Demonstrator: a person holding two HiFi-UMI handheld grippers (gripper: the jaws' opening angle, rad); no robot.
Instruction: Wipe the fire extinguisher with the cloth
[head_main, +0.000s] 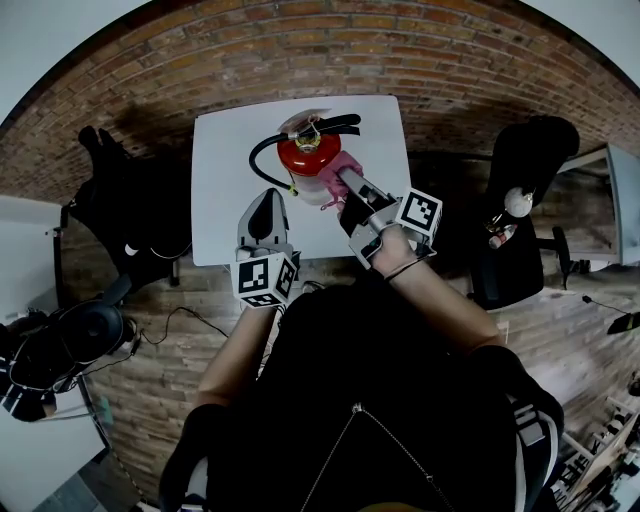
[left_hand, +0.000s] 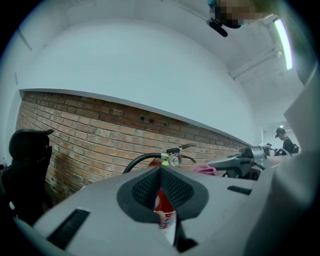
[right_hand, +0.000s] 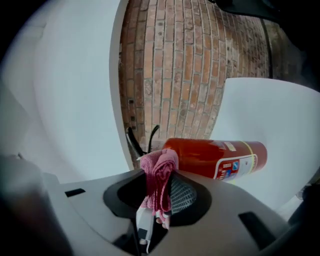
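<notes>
Head view shows the left tongs (head_main: 266, 198) pressed together and empty just left of the red fire extinguisher (head_main: 309, 157), which stands upright on the white counter (head_main: 225, 180), while the right tongs (head_main: 345, 178) clamp a pink cloth (head_main: 328, 189) at its right side.

No print is legible. Fire extinguisher (right_hand: 195, 152): white label (right_hand: 235, 166) with red and blue blocks, characters too small to read. Left cube (head_main: 266, 280), right cube (head_main: 420, 213): black-and-white square markers.
</notes>
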